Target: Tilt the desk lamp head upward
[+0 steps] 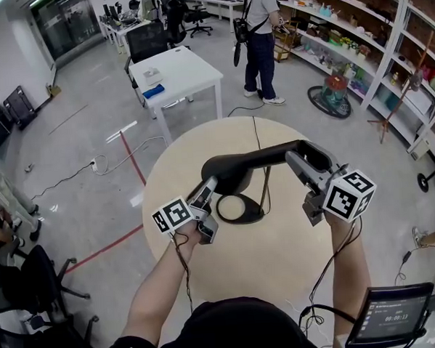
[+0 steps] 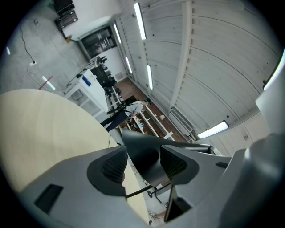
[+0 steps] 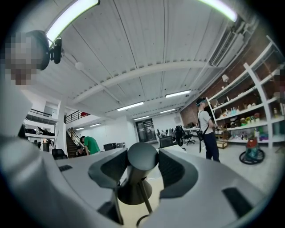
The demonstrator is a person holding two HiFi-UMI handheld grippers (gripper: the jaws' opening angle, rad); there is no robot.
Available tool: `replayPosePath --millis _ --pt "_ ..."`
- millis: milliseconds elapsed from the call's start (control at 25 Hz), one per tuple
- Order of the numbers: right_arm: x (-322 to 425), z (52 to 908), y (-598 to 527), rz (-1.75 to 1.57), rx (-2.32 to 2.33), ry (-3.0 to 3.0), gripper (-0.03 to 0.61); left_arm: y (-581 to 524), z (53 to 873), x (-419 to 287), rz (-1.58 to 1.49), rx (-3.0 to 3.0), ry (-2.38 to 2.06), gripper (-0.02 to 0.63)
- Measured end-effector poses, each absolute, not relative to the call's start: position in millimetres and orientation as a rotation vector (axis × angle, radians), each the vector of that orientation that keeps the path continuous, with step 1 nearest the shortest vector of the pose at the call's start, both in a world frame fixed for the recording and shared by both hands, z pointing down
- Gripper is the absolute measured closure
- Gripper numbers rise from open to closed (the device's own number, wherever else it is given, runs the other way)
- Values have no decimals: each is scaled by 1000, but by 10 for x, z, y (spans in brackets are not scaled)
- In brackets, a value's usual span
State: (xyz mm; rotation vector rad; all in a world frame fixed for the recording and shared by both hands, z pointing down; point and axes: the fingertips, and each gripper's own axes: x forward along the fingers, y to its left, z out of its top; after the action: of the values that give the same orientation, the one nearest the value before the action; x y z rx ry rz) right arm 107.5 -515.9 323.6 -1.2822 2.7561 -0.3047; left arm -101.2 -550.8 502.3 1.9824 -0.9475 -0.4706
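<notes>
Tools at both ends of a matte black desk lamp, which stands near the middle of a round, pale wooden bench. My left tool is pinching the lamp's wide, flared head. In the left gripper view the dark flare fills the gap between the two ribbed pads and meets them on either side. My right tool is clamped on the opposite end of the lamp's bar. Seen in the right gripper view, the rounded end cap sits squarely between the jaws, touching both pads, with the bar widening away behind it.

From the head view the bar runs across the bench from my left tool to my right one. The lamp's open ring base lies flat on the bench below it, and a thin stem rises from the ring's right side. A black cord trails from the lamp over the far edge of the bench. Each tool's cube with square markers faces up toward the camera.

Beyond the bench stands a white rectangular table. A person in dark trousers stands beside long white shelves of assorted items. A small screen glows at my right elbow.
</notes>
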Motion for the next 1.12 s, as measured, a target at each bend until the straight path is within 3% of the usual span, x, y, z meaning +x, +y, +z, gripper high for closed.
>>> replayPosePath --millis 1120 --pt "1135 3527 -5040 -402 -1264 2747 357 -5950 4347 -1324 -533 2114 -1020 377"
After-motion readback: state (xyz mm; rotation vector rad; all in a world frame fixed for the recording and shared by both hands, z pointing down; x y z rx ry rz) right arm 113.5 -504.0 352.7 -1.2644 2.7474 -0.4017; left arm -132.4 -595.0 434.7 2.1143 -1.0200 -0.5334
